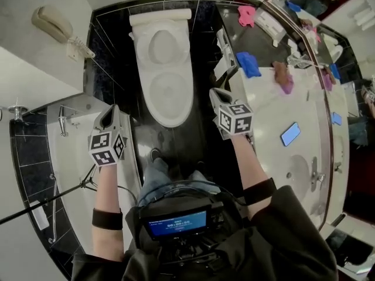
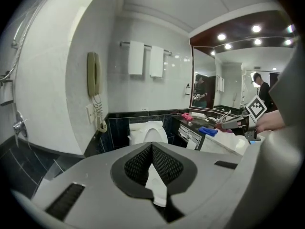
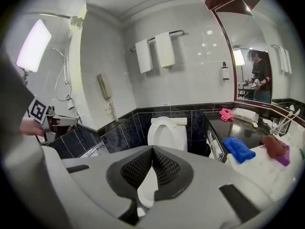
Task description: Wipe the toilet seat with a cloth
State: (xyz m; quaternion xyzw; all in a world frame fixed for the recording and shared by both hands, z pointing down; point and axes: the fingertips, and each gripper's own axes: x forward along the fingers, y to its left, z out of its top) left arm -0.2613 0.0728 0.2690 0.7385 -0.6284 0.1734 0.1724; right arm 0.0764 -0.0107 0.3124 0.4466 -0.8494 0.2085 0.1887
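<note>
Left claw (image 2: pixel 152 147): pressed together, empty.
Right claw (image 3: pixel 152 150): pressed together, empty.
Blue cloth (image 1: pixel 248 64): on tabletop (image 1: pixel 266 107); best pinched at a fold by the nearer right claw.

Toilet (image 1: pixel 167 69) stands at upper centre of the head view, wall telephone (image 1: pixel 53 22) at upper left, counter (image 1: pixel 263 110) along the right. On the counter, a cloth (image 1: pixel 248 63) lies just right of the toilet, a second cloth (image 1: pixel 246 15) above it in the frame, a smartphone (image 1: pixel 290 133) lower, the sink (image 1: pixel 296 174) below that. Left gripper (image 1: pixel 111 111) and right gripper (image 1: pixel 215 93) flank the bowl's lower end.
</note>
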